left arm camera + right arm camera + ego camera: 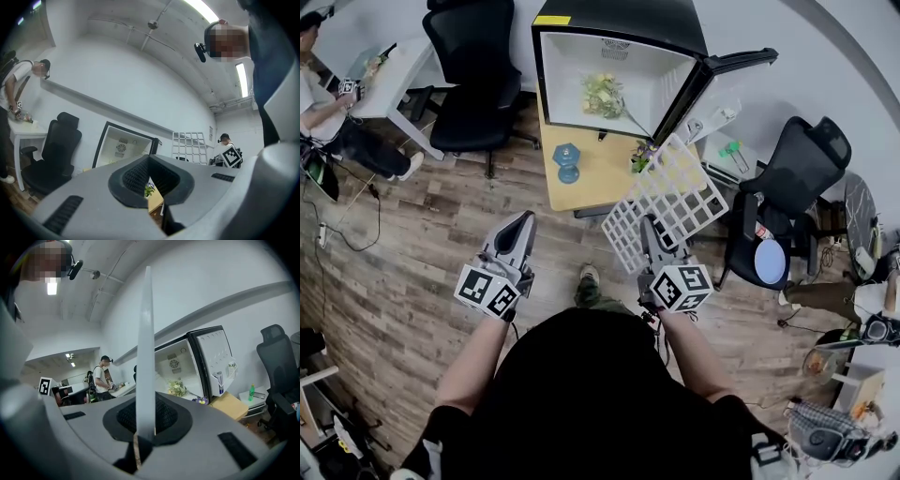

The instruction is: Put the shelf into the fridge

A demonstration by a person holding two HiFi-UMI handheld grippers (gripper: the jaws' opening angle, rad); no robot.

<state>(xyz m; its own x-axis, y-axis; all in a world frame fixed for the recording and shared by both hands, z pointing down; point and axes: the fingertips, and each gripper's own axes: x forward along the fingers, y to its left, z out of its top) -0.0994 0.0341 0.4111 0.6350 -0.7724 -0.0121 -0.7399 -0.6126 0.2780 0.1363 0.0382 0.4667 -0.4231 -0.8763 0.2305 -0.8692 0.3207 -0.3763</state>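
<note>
Right gripper (pixel 650 232) pinching shelf (pixel 667 200) edge, held forward, left gripper (pixel 524 225) pressed together, alongside

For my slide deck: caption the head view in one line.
Right claw grips a white wire grid shelf before the open black mini fridge; left claw empty.

Head camera sitting atop person, looking steeply down, floor far below. Fridge (pixel 609 84) lying at 12 o'clock, left gripper (pixel 523 223) at 9, right gripper (pixel 649 230) at 3.

Left gripper view riding low behind own jaws, tilting up at wall and ceiling, fridge (pixel 123 146) near centre, shelf (pixel 190 147) at 3 o'clock.

Right gripper view tilting up likewise, fridge (pixel 187 364) at 3 o'clock, shelf (pixel 146 348) edge-on, very near lens.

All three sharing open fridge.
</note>
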